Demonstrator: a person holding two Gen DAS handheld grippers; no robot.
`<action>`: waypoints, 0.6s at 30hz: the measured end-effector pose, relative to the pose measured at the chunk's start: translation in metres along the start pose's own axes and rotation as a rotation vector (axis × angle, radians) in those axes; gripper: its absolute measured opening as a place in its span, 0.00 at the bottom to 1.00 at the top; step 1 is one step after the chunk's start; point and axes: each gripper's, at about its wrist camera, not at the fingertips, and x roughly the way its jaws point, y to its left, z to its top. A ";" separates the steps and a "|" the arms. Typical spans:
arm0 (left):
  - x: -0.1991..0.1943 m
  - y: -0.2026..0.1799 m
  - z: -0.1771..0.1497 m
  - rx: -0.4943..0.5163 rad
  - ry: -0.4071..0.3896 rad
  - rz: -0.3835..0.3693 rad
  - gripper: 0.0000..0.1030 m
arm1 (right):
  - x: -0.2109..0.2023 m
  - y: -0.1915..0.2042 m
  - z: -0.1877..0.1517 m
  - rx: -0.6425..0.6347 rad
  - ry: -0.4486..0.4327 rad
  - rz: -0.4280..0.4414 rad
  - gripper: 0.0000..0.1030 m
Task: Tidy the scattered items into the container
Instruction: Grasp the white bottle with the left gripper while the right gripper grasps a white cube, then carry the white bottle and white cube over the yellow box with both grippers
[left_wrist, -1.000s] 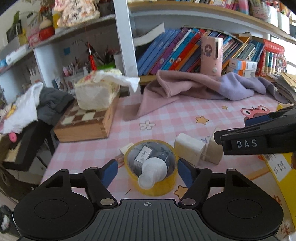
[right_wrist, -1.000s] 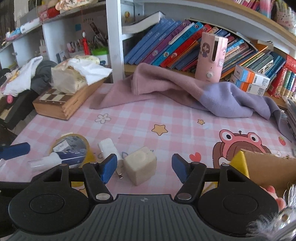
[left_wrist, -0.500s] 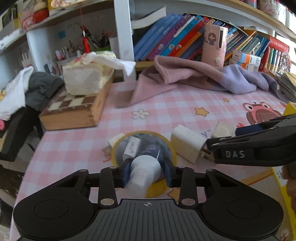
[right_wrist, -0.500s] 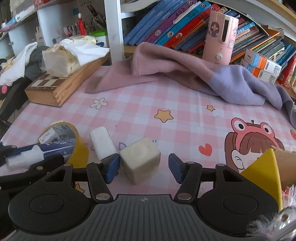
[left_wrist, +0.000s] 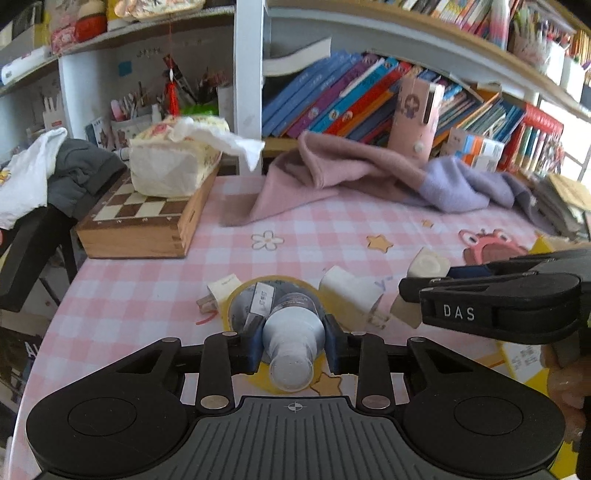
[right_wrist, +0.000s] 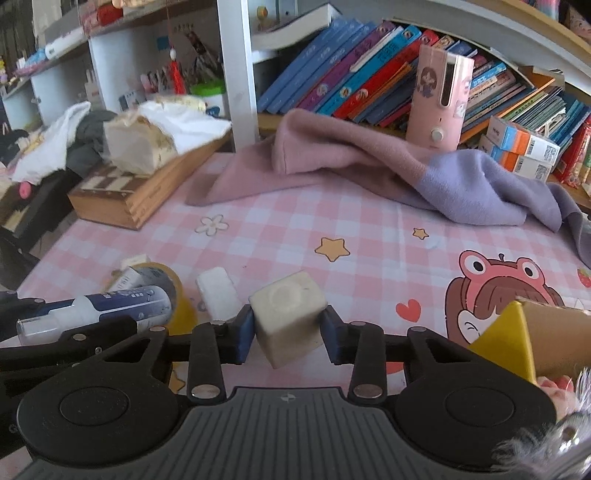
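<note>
The left gripper (left_wrist: 293, 341), black with blue pads, is clamped on a small white plastic bottle with a dark blue label (left_wrist: 293, 328), its clear cap pointing back toward the camera; the bottle's far end lies over the hole of a yellow roll of tape (left_wrist: 236, 306) that rests on the pink checked tablecloth (left_wrist: 147, 284). The right gripper (right_wrist: 286, 332) has just been closing, and its blue pads now press on both sides of a cream, cube-shaped block with a round dimple on top (right_wrist: 286, 314), which sits tilted between them. Just left of that block lies a white rectangular block (right_wrist: 218, 293) flat on the cloth, between the cube and the tape roll. A small cream scrap with a label (left_wrist: 221, 288) lies against the roll's far left edge. At the right edge of the right wrist view, the yellow and brown corner of a cardboard box (right_wrist: 517, 332) shows, near the cube. Farther back a pink and lilac fleece cloth (right_wrist: 369, 166) is heaped on the table, and a wooden chessboard box (left_wrist: 144, 221) stands at the left with a pack of tissues (left_wrist: 173, 162) on it.
</note>
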 end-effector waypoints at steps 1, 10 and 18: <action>-0.004 0.000 0.001 -0.002 -0.009 -0.004 0.30 | -0.005 0.000 -0.001 0.002 -0.006 0.004 0.34; -0.045 0.001 -0.009 -0.036 -0.053 -0.032 0.30 | -0.048 0.008 -0.010 0.000 -0.058 0.030 0.34; -0.077 0.005 -0.027 -0.062 -0.060 -0.046 0.30 | -0.079 0.019 -0.032 -0.012 -0.064 0.042 0.34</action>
